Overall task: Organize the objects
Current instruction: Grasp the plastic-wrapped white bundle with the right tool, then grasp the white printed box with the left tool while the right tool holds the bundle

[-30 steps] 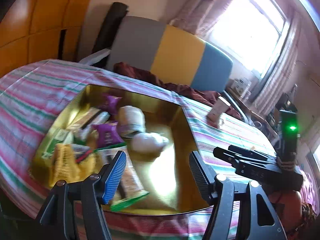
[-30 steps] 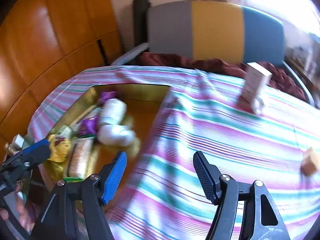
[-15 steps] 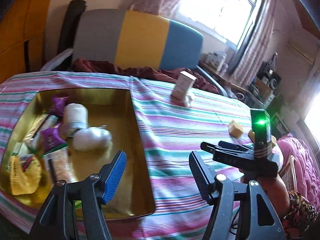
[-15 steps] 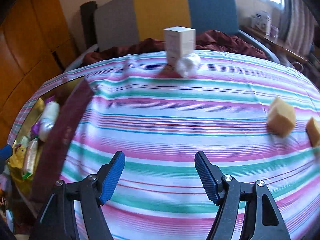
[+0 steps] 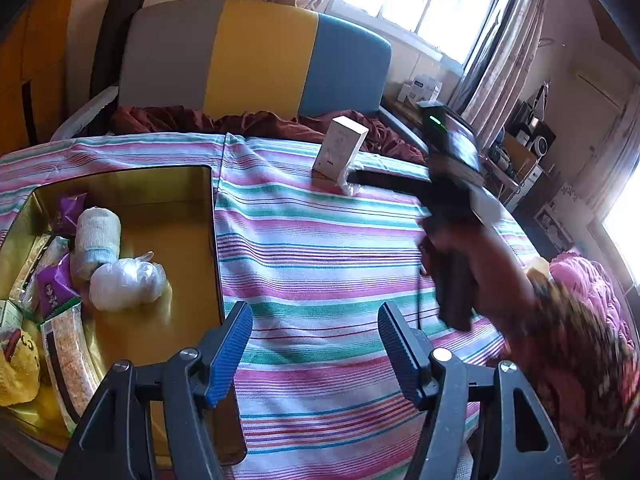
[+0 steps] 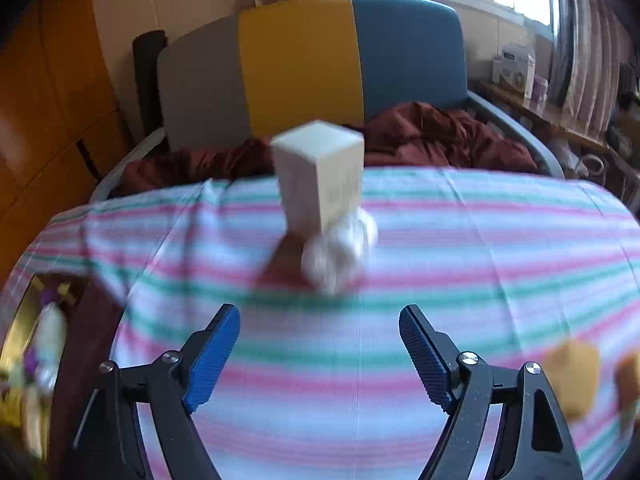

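Note:
A gold tray (image 5: 180, 184) sits at the left of the striped tablecloth (image 5: 320, 248), holding a bandage roll (image 5: 98, 232), a white plastic bundle (image 5: 126, 280), purple packets and a yellow item. A white box (image 5: 340, 152) stands upright at the far side with a white wad (image 6: 340, 248) against its base; the box also shows in the right wrist view (image 6: 324, 172). My right gripper (image 6: 320, 352) is open and empty, short of the wad. My left gripper (image 5: 314, 344) is open and empty over the cloth beside the tray. The right gripper's body (image 5: 448, 200) shows blurred in the left view.
Two tan cubes (image 6: 572, 380) lie on the cloth at the right. A grey, yellow and blue headboard (image 5: 256, 56) and a maroon blanket (image 6: 420, 136) lie behind the table. Shelves with clutter stand at the right under the window.
Both grippers have swung right, away from the tray. The right gripper has moved forward toward the white box and wad, which now loom larger and blurred.

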